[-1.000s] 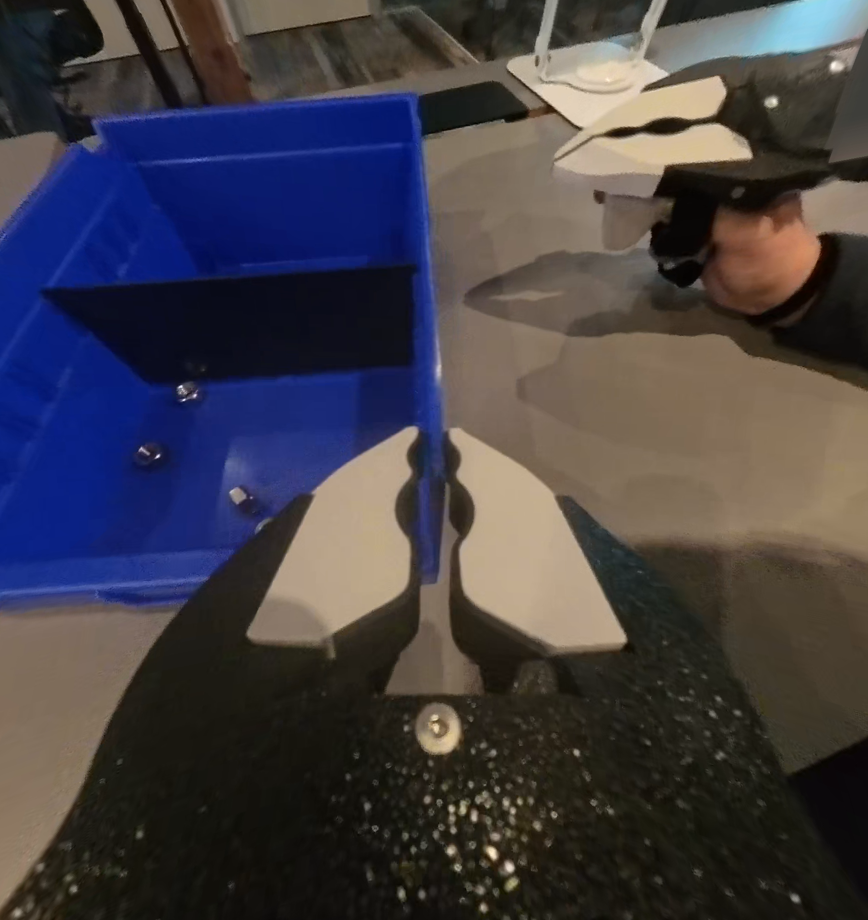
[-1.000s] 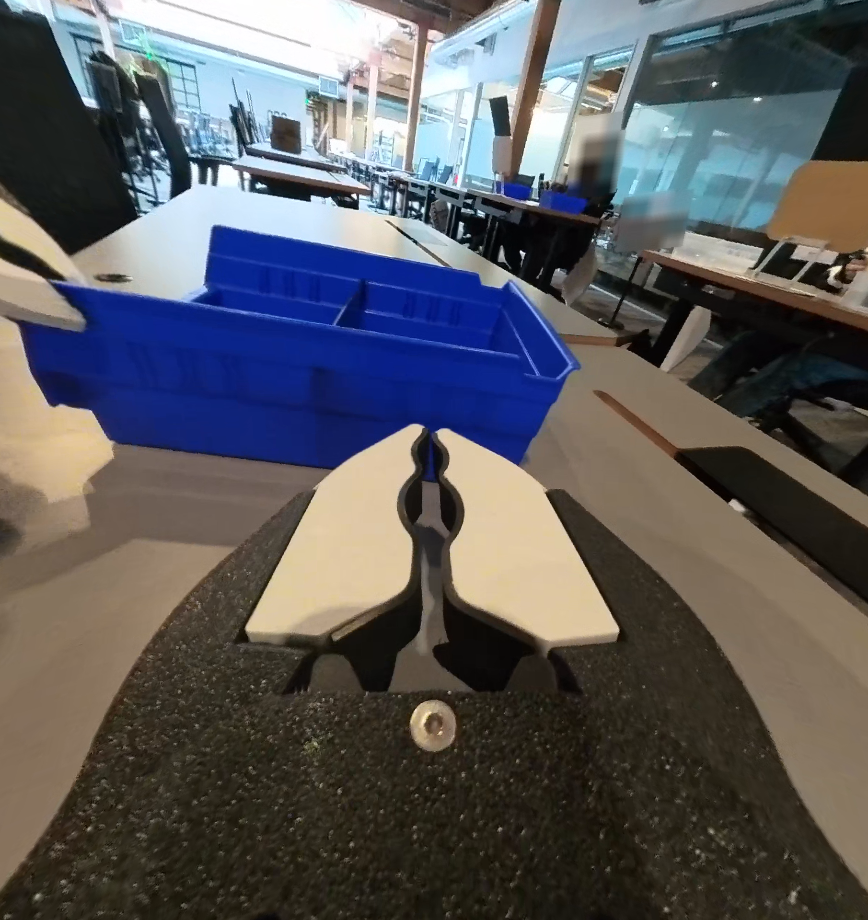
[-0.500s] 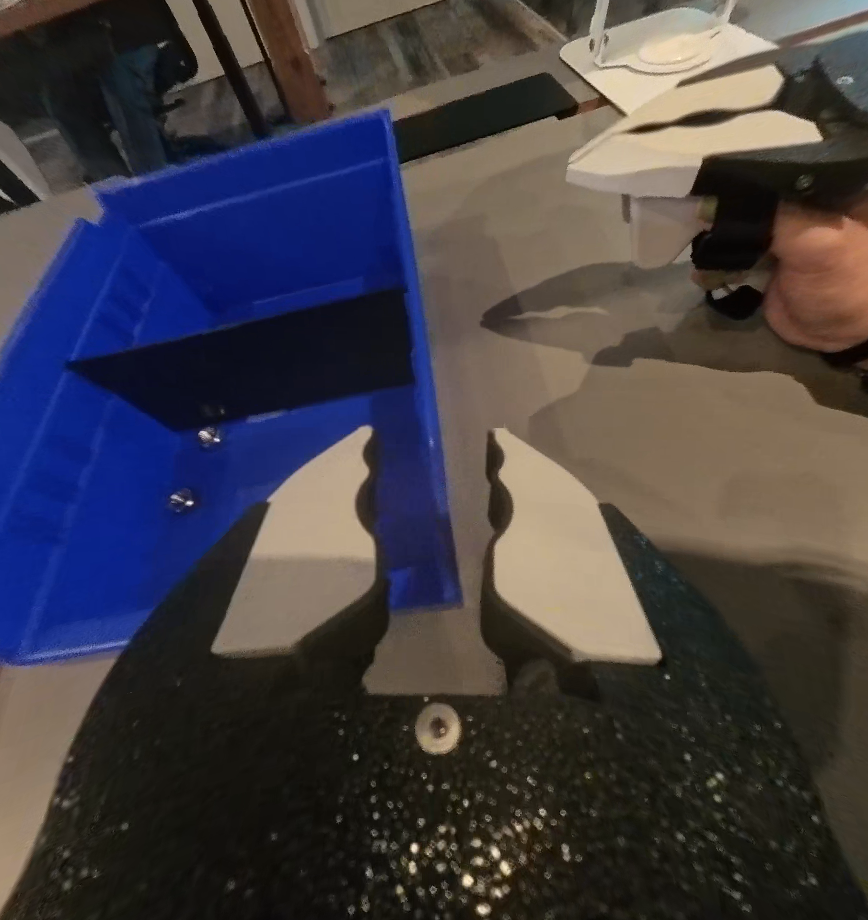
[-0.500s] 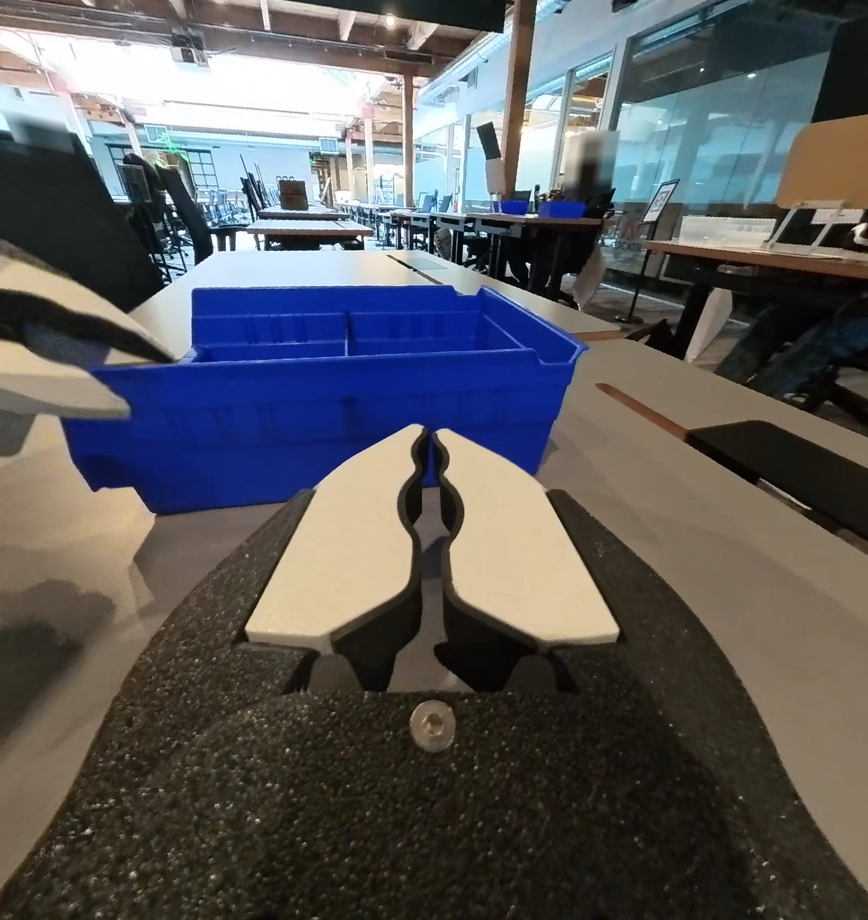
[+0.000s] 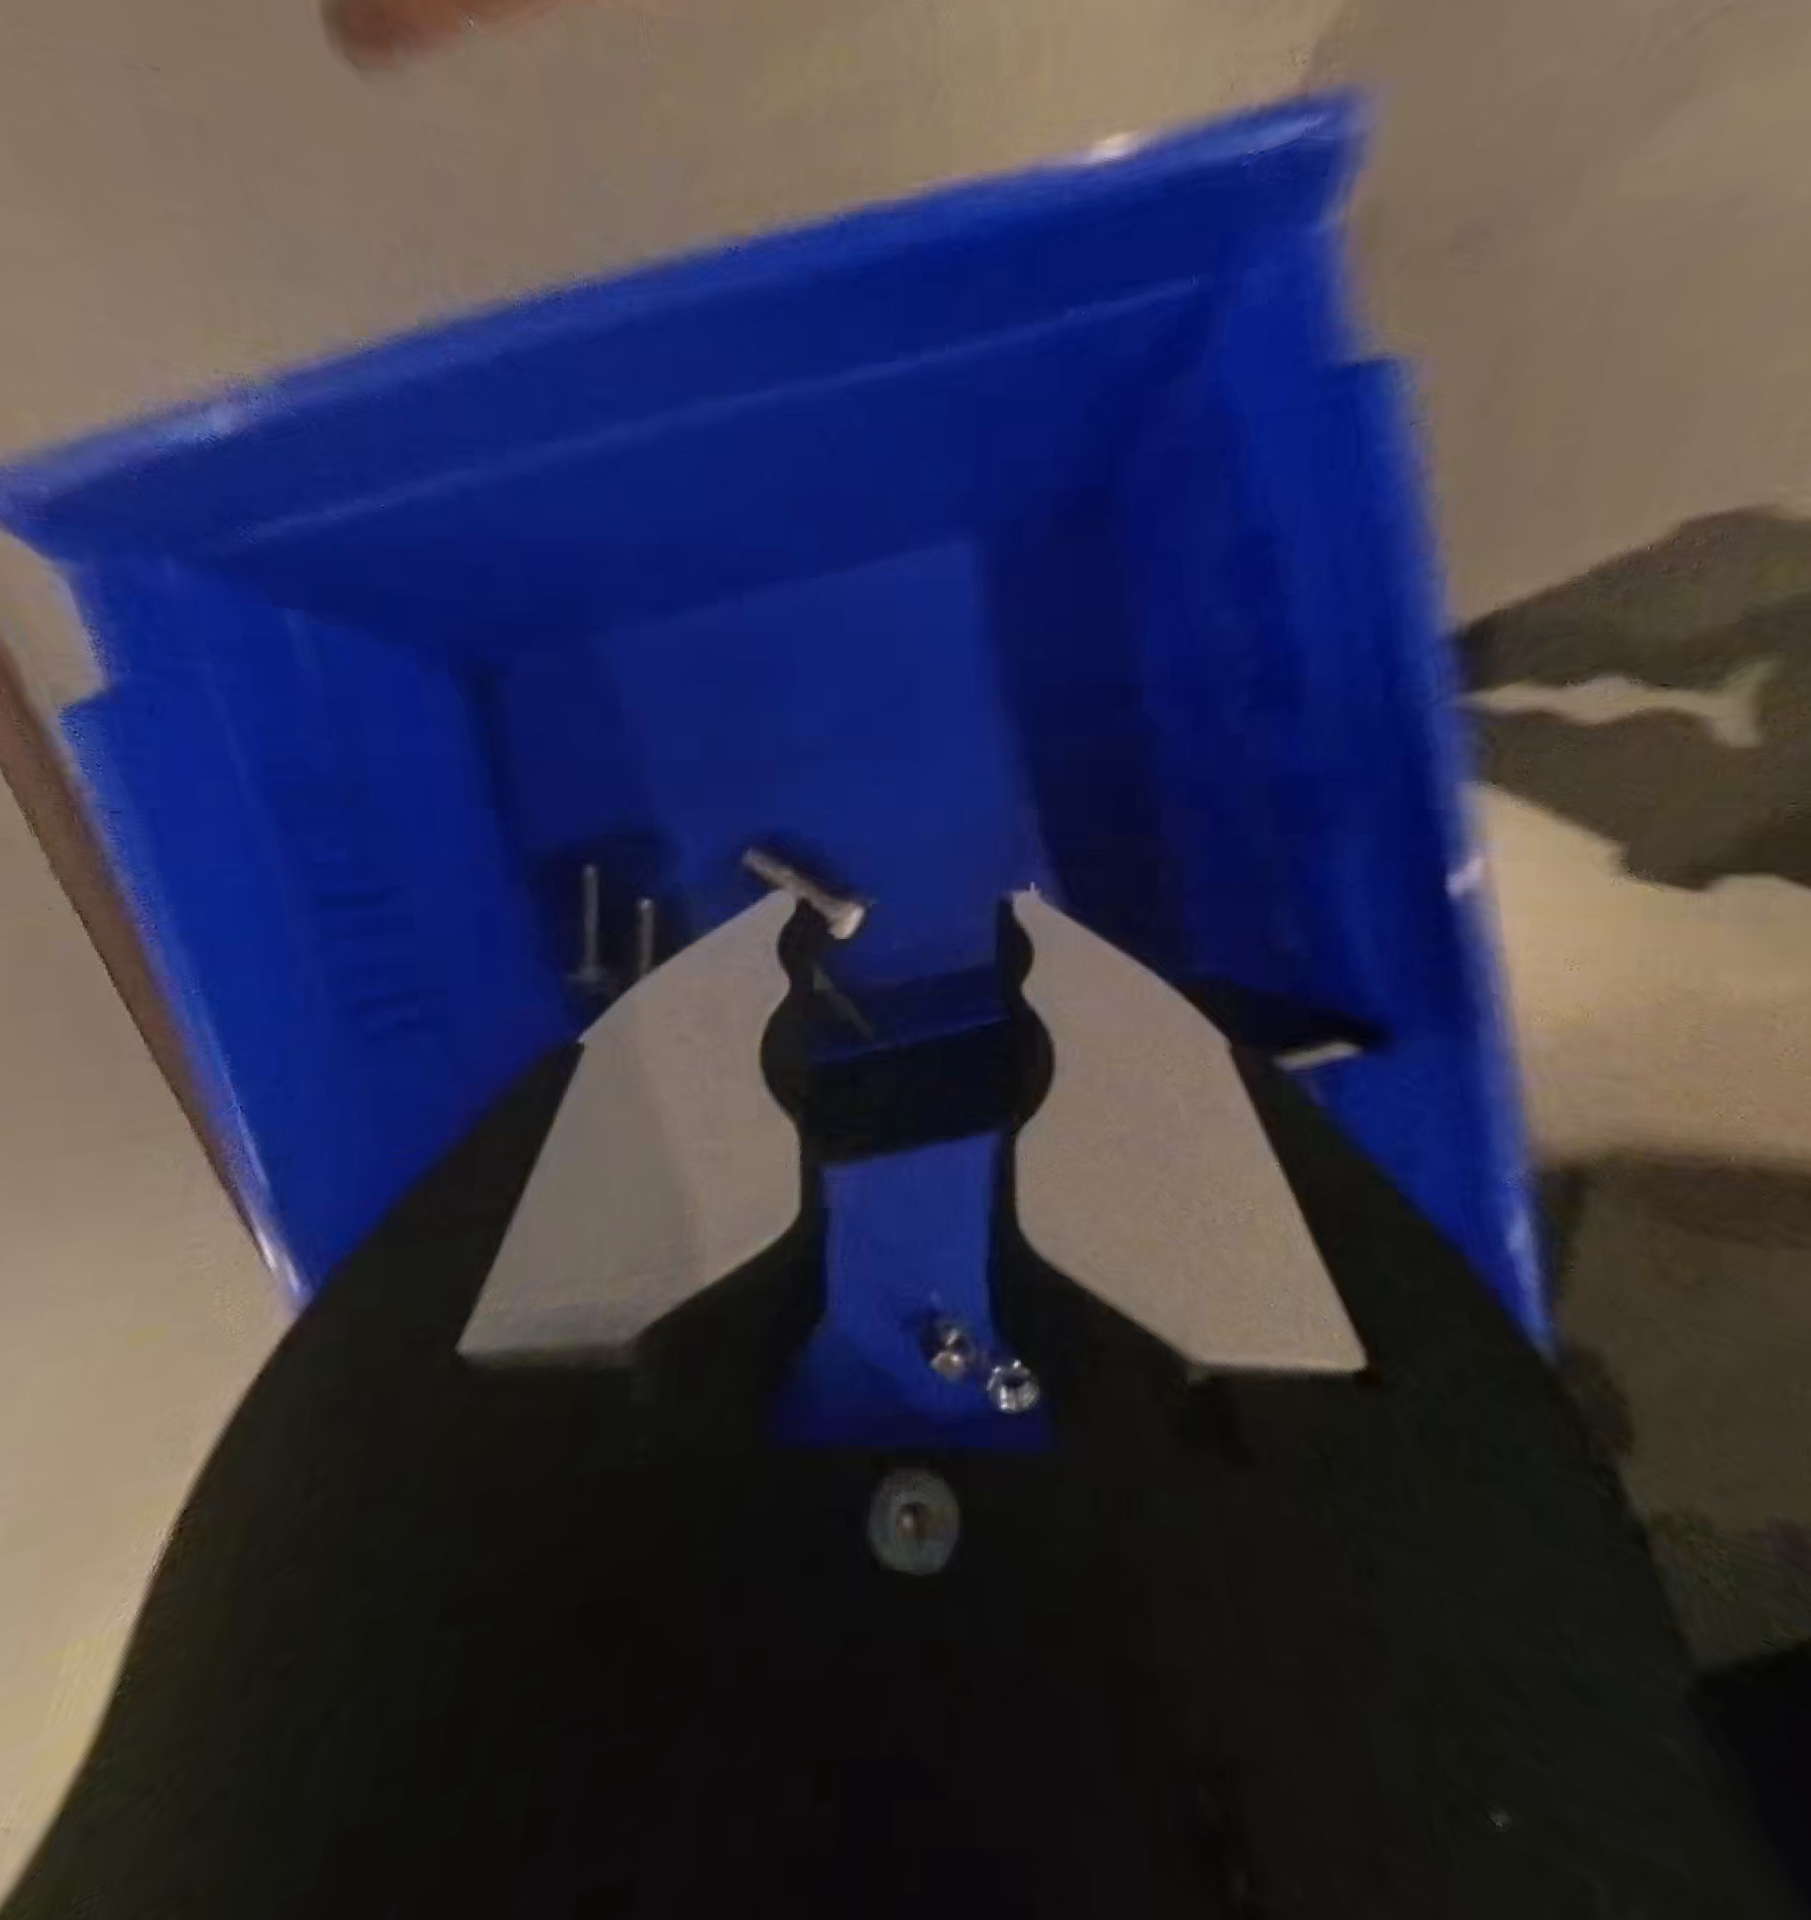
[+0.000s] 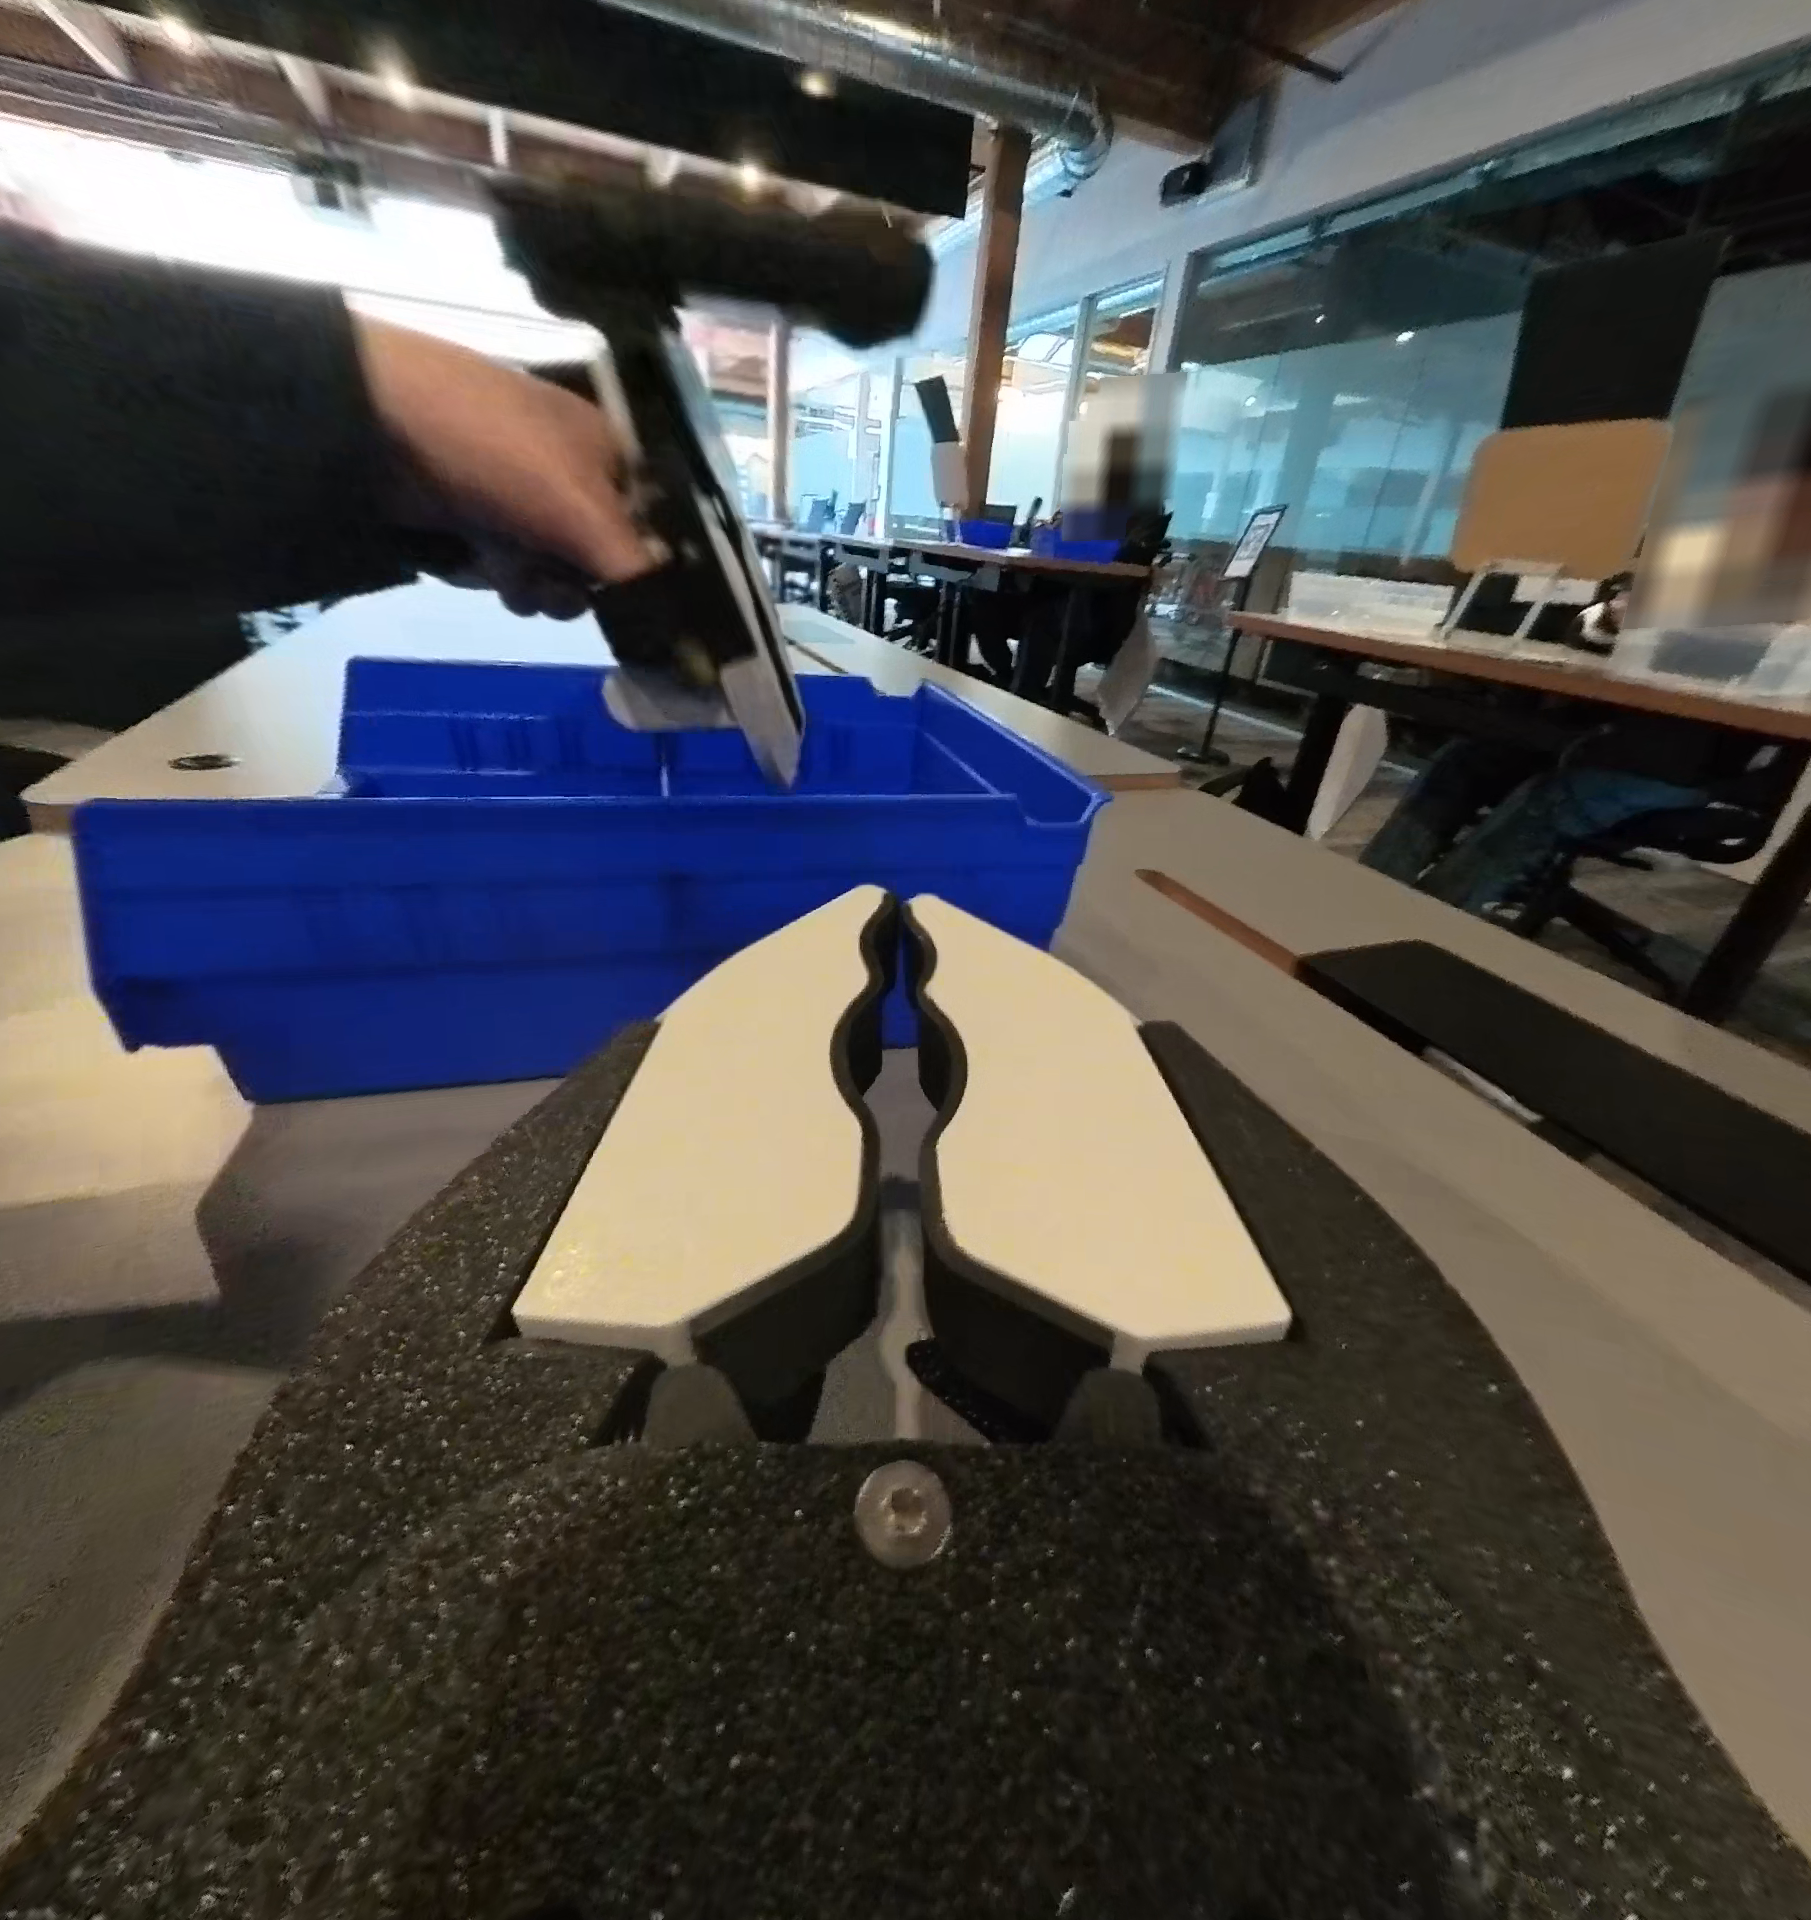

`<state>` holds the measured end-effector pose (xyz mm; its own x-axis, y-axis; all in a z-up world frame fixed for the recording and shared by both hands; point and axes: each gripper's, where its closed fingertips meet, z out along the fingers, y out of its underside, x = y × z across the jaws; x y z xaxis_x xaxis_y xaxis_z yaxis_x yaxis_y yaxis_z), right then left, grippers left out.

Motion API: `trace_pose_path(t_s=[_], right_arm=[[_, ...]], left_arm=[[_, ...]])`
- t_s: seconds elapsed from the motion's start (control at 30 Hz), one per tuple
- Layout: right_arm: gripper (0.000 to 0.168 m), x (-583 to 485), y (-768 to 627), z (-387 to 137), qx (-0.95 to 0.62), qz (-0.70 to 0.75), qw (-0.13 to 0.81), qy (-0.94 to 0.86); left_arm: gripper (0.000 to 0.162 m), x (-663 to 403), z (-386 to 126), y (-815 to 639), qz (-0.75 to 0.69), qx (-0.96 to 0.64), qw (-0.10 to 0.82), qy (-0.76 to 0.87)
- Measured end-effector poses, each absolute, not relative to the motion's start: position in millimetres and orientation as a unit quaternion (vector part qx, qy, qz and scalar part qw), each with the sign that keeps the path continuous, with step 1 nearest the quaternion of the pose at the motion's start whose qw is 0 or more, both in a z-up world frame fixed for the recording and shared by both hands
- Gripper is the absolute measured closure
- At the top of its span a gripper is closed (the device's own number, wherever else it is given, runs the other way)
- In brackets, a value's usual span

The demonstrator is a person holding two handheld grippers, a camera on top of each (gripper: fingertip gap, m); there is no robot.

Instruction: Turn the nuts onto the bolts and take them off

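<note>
A blue bin with a dark divider sits on the grey table. My left gripper is open and points down into the bin over the far compartment. A silver bolt lies there just by the left fingertip, and two more bolts stand at the left wall. Two nuts lie in the near compartment, seen between the fingers. My right gripper is shut and empty, low over the table in front of the bin. The right wrist view shows the left gripper reaching down into the bin.
A hand and dark sleeve hold the left gripper above the bin. A black strip lies on the table to the right. Desks and chairs stand beyond the table's far edge. The left gripper's tips are roughly 20 cm from the right gripper's.
My left gripper has opened, moved over the bin and tipped down into the far compartment. My right gripper has stayed shut and drawn back a little from the bin.
</note>
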<state>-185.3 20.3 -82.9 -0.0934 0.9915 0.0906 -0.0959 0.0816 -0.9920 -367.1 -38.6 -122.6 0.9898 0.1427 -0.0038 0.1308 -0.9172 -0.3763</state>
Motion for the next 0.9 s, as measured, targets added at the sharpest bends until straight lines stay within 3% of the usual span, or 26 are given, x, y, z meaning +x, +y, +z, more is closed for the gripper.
trace_pose_path(t_s=[0.03,0.17,0.47,0.6,0.77,0.9], right_arm=[[0.168,-179.4,22.6,-80.4,-0.427,0.515,0.532,-0.519],[0.168,-147.9,26.3,-76.5,-0.415,0.48,0.571,-0.521],[0.168,-98.0,30.6,-75.5,-0.415,0.447,0.598,-0.52],[0.168,-86.9,29.0,-76.6,-0.417,0.439,0.6,-0.522],[0.168,-71.1,23.3,-77.4,-0.413,0.426,0.606,-0.529],[0.168,-56.0,20.6,-76.5,-0.413,0.424,0.61,-0.527]], left_arm=[[0.128,-373.7,-133.8,-37.6,0.009,-0.984,0.154,-0.084],[0.131,-379.9,-164.9,-39.1,-0.019,-0.992,0.045,-0.112],[0.136,-394.5,-195.5,-40.7,-0.025,-0.988,-0.037,-0.148],[0.148,-394.0,-201.7,-40.2,-0.028,-0.987,-0.046,-0.148],[0.151,-391.9,-200.4,-40.3,-0.024,-0.991,-0.056,-0.123],[0.153,-395.5,-173.1,-28.6,0.004,-0.994,0.013,-0.106]])
